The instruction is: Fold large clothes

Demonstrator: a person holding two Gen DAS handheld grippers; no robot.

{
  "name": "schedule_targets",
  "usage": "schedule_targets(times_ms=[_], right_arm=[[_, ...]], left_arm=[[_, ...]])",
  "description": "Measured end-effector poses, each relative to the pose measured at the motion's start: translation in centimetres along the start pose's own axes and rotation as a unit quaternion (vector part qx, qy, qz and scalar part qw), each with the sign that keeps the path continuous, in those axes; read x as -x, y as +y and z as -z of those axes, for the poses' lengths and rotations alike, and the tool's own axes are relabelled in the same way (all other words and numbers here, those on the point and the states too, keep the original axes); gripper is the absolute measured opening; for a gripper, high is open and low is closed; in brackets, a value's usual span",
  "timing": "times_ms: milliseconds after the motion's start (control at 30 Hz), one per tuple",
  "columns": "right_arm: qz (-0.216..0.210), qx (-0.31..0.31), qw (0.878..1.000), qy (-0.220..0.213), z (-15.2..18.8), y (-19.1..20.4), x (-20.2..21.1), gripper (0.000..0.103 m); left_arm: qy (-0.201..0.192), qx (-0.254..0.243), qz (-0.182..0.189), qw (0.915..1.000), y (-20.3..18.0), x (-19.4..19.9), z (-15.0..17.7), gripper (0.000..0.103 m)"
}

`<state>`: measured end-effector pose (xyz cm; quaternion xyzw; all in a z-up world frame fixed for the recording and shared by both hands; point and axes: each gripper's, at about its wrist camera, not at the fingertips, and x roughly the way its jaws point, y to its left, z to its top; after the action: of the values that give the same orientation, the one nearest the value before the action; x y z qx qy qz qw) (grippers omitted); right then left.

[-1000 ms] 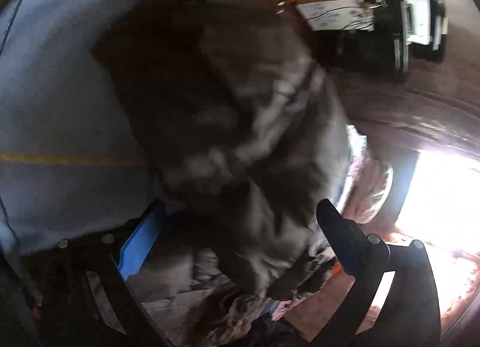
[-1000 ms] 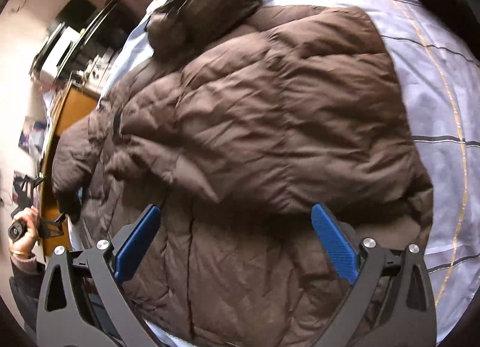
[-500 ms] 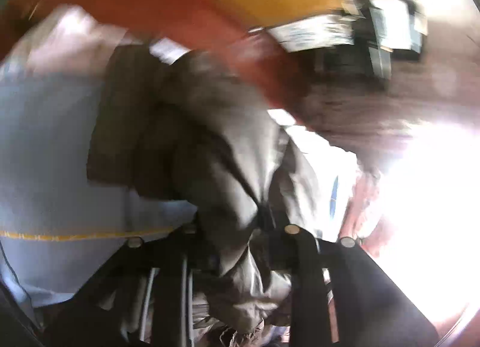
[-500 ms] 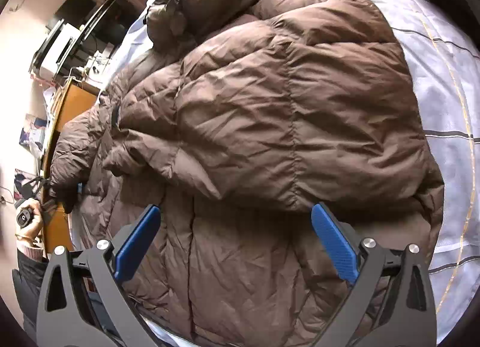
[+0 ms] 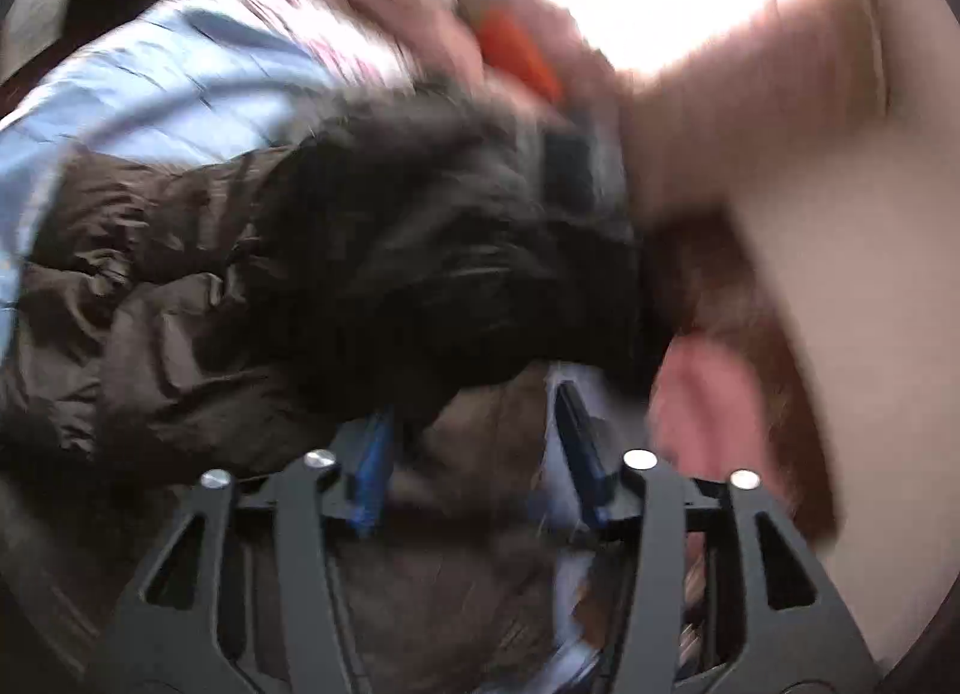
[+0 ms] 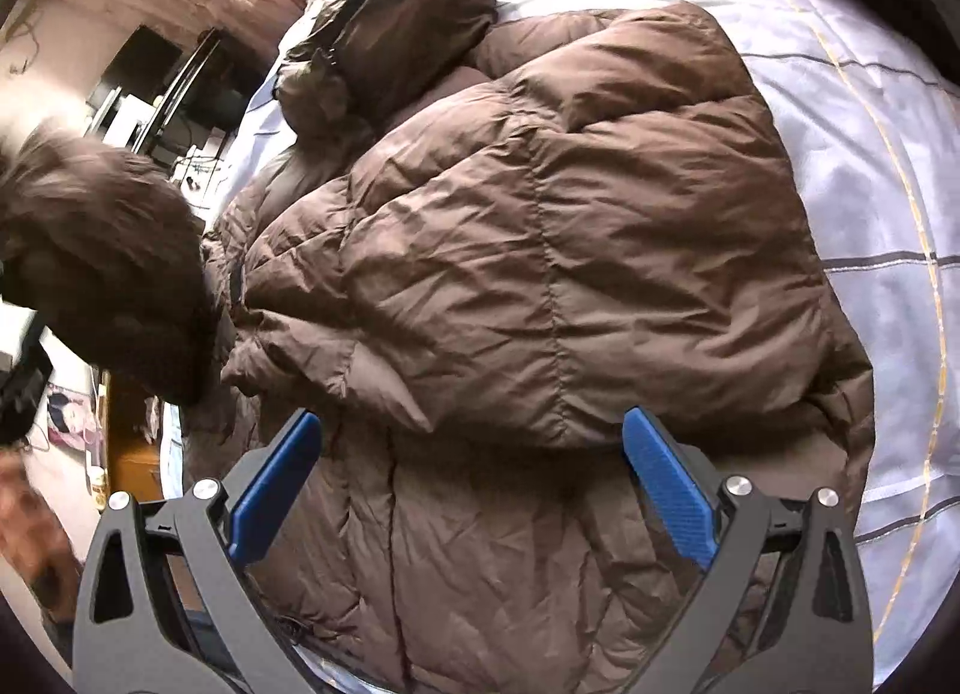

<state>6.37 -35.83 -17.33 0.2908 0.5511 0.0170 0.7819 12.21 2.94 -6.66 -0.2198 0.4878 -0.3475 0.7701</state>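
Your brown quilted down coat (image 6: 540,274) lies spread on the pale checked bed sheet (image 6: 870,154), wrinkled, its body partly folded over itself so that a thick upper layer rests across the lower panel. Its hood (image 6: 390,16) is bunched at the far end. One sleeve (image 6: 114,268) is lifted off the bed at your left, blurred.

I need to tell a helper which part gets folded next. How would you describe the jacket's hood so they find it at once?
Start from the pale checked bedsheet and the brown puffer jacket spread across it. At the jacket's far end lies the hood, a rumpled olive-brown bundle. Unlike the quilted body, it has thin black drawcords looped across its top.
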Motion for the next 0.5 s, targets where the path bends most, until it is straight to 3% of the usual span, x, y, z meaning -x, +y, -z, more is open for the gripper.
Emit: schedule_targets(times_ms=[33,100,200,267,333,433,500], right_arm=[[0.0,-0.005,1.0,-0.001,-0.1,-0.2,0.1,0.101],[-0.001,-0.012,1.0,-0.007,-0.4,-0.6,0.3,0.101],[-0.01,-0.027,0.999,-0.017,-0.7,-1.2,0.5,0.101],[-0.021,-0.034,0.999,-0.015,-0.8,-1.4,0.3,0.101],[-0.031,-0.038,0.999,-0.011,-0.8,-1.4,-0.2,0.101],[-0.02,-0.034,0.999,-0.006,-0.6,-1.2,-0.7,0.101],[-0.017,-0.028,0.999,-0.005,-0.5,-1.0,-0.9,0.101]], left_arm=[[0.013,-0.014,-0.004,0.9998,-0.5,-1.0,0.2,0.061],[0.021,-0.026,-0.01,0.9994,-1.0,-1.5,0.6,0.079],[-0.003,-0.003,-0.039,0.9992,0.3,-0.5,-0.5,0.087],[-0.005,0.034,-0.083,0.9959,3.0,0.3,-0.9,0.087],[0.008,0.053,-0.143,0.9883,4.7,-0.5,-1.9,0.087],[0.024,0.038,-0.232,0.9716,7.2,-2.2,-2.3,0.087],[0.029,0.025,-0.269,0.9625,9.3,-3.6,-2.5,0.087]])
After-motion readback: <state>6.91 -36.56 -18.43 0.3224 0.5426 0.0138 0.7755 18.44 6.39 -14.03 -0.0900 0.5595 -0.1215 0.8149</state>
